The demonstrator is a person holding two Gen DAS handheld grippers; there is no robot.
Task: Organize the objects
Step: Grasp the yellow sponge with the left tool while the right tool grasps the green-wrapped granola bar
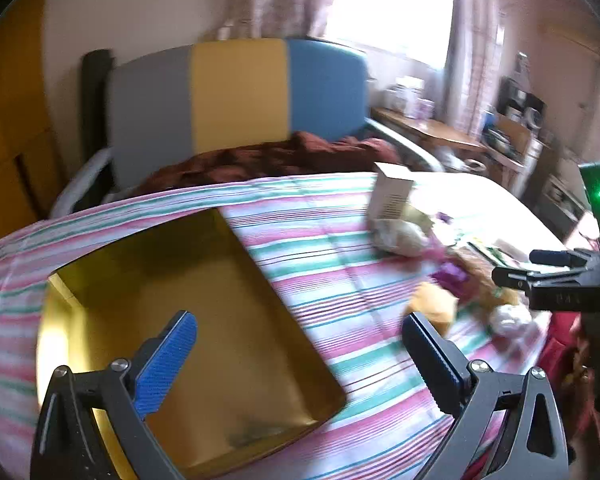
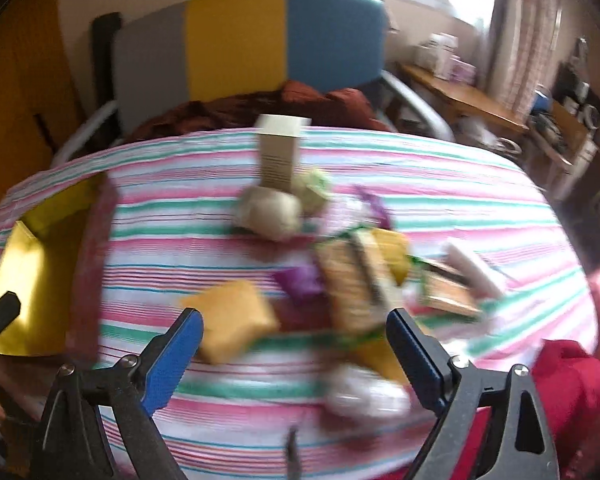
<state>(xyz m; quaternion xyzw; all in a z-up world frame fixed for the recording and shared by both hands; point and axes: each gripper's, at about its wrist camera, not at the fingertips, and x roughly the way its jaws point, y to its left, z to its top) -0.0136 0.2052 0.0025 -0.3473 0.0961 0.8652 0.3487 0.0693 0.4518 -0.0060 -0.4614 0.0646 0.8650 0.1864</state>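
Overhead, left gripper (image 1: 300, 354) gapes above gold box (image 1: 204, 320); right gripper (image 2: 296, 350) gapes too.

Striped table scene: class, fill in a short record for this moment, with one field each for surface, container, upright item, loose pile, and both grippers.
surface: striped cloth
container: gold tray, nothing clearly inside, at the left
upright item: white box, standing at the far side of the pile
loose pile: blurred packets, among them a yellow packet
left gripper: open, above the tray's right edge
right gripper: open, holding nothing, over the pile
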